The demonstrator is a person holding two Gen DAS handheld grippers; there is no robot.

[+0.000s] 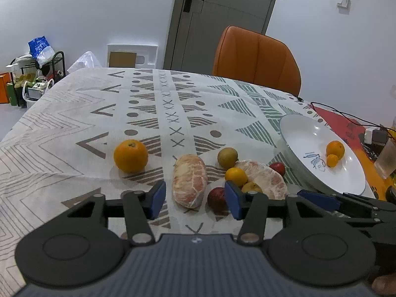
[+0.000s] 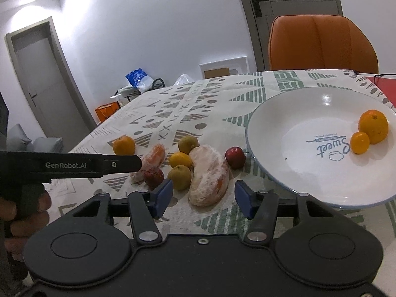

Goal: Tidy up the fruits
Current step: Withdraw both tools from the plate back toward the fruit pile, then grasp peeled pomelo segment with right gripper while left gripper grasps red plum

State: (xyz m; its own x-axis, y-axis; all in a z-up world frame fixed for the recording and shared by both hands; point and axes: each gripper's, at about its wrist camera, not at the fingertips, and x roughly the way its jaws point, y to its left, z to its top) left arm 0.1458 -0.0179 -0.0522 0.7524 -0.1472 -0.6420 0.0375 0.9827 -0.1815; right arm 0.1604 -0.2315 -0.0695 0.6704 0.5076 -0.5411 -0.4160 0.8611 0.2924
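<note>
On the patterned tablecloth, a peeled pomelo piece (image 1: 190, 180) lies between the fingers of my left gripper (image 1: 195, 199), with a gap on both sides. An orange (image 1: 130, 156) sits alone to its left. A second peeled pomelo piece (image 2: 209, 178) lies between the blue pads of my right gripper (image 2: 204, 196), untouched. Around them are a red fruit (image 2: 235, 157), a yellow citrus (image 2: 180, 160) and greenish fruits (image 2: 188, 143). The white plate (image 2: 284, 123) at the right holds an orange (image 2: 373, 126) and a small citrus (image 2: 360, 142). Both grippers are open.
An orange chair (image 1: 257, 57) stands behind the table's far edge. Cables and a white adapter (image 1: 370, 135) lie on a red mat at the far right, next to a clear cup (image 1: 387, 159). A cluttered rack (image 1: 37, 79) stands on the floor at the left.
</note>
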